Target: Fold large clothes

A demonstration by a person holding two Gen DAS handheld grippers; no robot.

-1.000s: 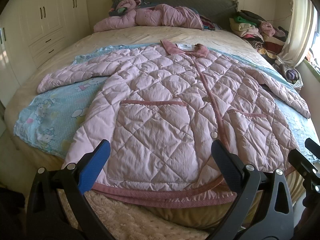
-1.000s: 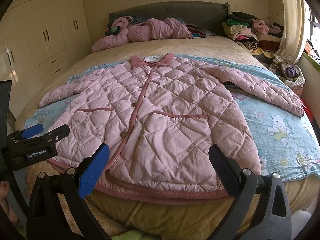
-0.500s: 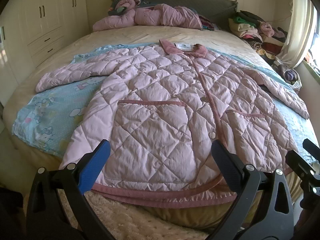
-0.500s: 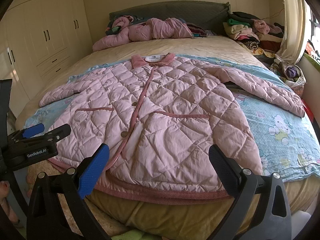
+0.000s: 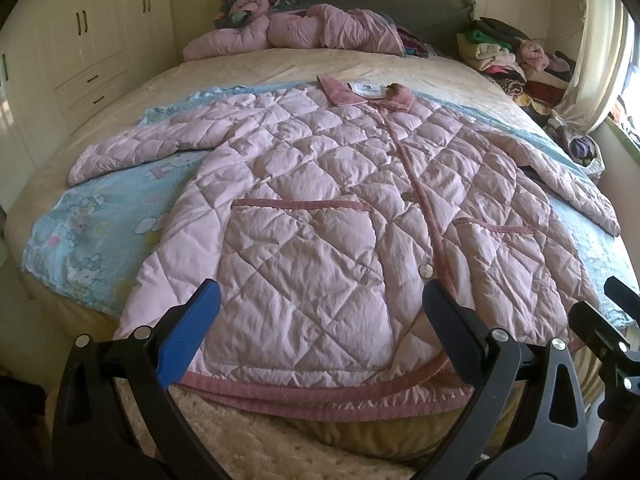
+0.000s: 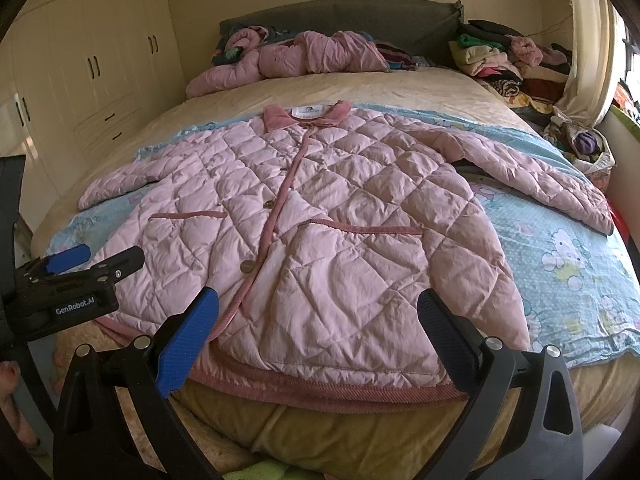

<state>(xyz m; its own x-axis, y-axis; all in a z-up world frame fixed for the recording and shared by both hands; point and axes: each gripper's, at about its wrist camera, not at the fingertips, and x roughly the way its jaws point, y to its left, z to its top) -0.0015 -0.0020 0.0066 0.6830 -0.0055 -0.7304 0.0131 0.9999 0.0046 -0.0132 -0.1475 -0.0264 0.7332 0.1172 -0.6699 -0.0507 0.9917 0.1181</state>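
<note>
Slippage is looking like the main risk: the pink quilted coat [image 5: 320,216] is puffy and slick-looking, so a shallow pinch on its hem [image 5: 320,394] could be letting the padding slide out mid-fold, and a grab through only the top layer would be lifting the front panel alone. Part of the hem is hanging over the near edge of the bed [image 6: 360,80], so a careless tug could be dragging the whole garment off toward the floor, or be bunching the blue cartoon-print sheet [image 6: 560,264] under it.

The coat is lying flat and face up in the middle of the bed, buttoned, its long axis running near to far: collar [image 5: 362,92] pointing at the far headboard, hem toward the cameras. Its sleeves are spreading out to the left and right.

The left gripper [image 5: 320,316] is hovering released, jaws wide apart, above the near left pocket, touching nothing. The right gripper [image 6: 318,316] is likewise gaping and empty over the near right panel.
</note>
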